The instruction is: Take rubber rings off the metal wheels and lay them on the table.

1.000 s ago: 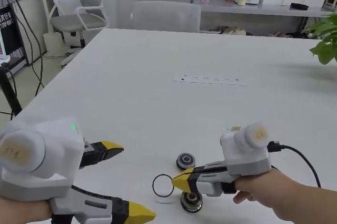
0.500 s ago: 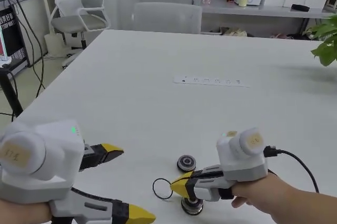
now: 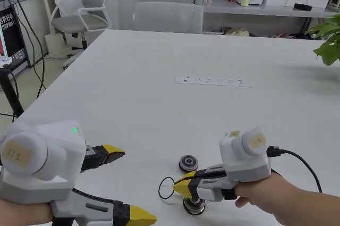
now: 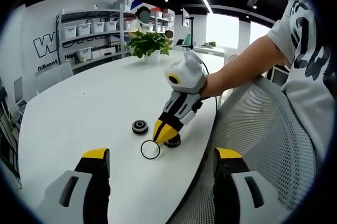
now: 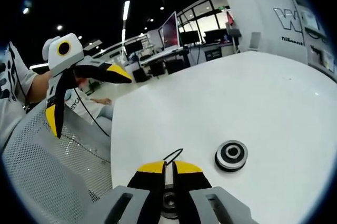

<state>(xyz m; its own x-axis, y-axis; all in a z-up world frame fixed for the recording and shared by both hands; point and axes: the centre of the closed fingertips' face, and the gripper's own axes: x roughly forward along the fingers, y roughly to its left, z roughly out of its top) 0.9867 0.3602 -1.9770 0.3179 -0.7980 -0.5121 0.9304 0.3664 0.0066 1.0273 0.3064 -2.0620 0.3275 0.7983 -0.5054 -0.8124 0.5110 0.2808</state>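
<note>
Item: right tongs (image 5: pixel 169 167), pressed together on the edge of a black rubber ring (image 3: pixel 166 187). I hold the ring low beside the wheel (image 3: pixel 194 205) under the tips, so it can drop flat onto the white counter (image 3: pixel 159 77). Item: second wheel (image 3: pixel 188 162), just beyond on the counter (its dark rim suggests a ring still on). Item: left tongs (image 3: pixel 127 183), spread wide and carrying nothing, parked off to the side to leave the right one room.

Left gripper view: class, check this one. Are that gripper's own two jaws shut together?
No, the left gripper has its two yellow-tipped jaws standing far apart, with a wide gap between them.
</note>
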